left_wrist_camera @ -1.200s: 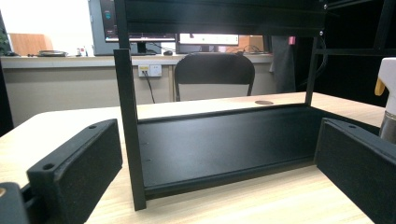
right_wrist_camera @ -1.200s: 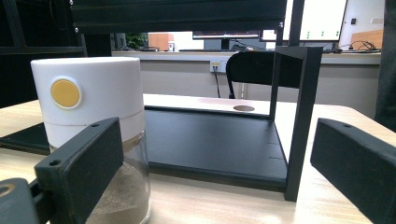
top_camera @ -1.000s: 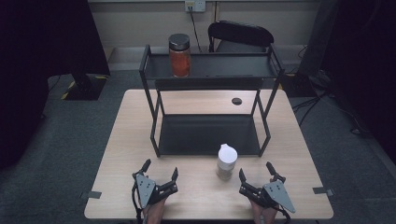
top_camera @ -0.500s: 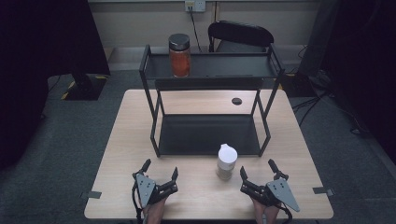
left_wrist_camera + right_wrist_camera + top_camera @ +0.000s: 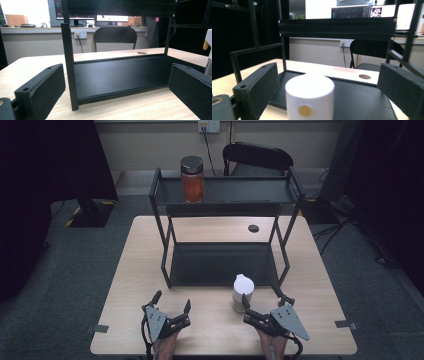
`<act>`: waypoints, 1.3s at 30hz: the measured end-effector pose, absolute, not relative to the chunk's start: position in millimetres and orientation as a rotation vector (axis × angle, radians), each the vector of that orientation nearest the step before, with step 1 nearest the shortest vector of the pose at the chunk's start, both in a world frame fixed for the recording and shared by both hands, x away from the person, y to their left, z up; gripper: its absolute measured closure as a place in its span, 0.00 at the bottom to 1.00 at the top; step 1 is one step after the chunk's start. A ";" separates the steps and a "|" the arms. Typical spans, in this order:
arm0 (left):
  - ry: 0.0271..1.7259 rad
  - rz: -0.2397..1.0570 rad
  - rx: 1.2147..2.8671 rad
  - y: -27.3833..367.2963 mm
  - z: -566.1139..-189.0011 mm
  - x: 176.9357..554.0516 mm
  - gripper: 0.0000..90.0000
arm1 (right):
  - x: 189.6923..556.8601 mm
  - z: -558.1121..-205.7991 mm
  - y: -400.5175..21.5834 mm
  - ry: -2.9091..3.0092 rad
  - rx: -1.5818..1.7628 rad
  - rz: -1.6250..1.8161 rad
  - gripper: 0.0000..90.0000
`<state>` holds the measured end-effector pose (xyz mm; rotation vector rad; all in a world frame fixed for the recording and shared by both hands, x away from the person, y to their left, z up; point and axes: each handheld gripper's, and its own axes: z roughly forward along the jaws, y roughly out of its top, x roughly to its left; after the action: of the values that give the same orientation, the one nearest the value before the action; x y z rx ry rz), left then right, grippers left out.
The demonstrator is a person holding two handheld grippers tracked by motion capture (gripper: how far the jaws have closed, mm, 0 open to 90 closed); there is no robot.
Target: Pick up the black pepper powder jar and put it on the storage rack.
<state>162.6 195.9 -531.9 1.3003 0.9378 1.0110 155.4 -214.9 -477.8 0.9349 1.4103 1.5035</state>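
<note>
A small white-capped bottle (image 5: 243, 291) stands on the wooden table (image 5: 140, 270), just in front of the black two-shelf rack (image 5: 222, 263). My right gripper (image 5: 263, 298) is open right behind it. In the right gripper view the bottle's white top (image 5: 309, 96), marked with an orange dot, sits between the jaws, nearer the left one; I cannot tell if they touch. My left gripper (image 5: 172, 300) is open near the table's front edge and holds nothing. It faces the rack's front left post (image 5: 68, 65), with the bottle (image 5: 208, 50) at the right edge of the left gripper view.
An orange-filled jar (image 5: 192, 180) with a dark lid stands on the rack's top shelf at the left. A round hole (image 5: 253, 228) is in the tabletop behind the rack. A black chair (image 5: 257, 157) is beyond the table's far edge.
My right gripper has moved slightly forward and left, closer to the white bottle. The left gripper has stayed put.
</note>
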 end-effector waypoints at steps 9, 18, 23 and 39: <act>0.937 1.011 1.300 196.0 -532.0 162.7 0.00 | 174.3 -469.5 -203.1 1.535 0.960 1.466 0.12; 0.937 1.011 1.300 196.0 -532.0 162.7 0.00 | 187.4 -469.3 -195.9 1.625 1.023 1.406 0.18; 0.937 1.011 1.300 196.0 -532.0 162.6 0.00 | 192.0 -466.9 -193.5 1.667 1.045 1.381 0.24; 0.937 1.011 1.300 196.0 -531.9 162.7 0.00 | 198.2 -466.4 -189.9 1.693 1.072 1.333 0.33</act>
<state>162.7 196.0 -531.9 1.3002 0.9373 1.0107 198.2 -189.9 -466.4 1.0720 1.6926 1.3329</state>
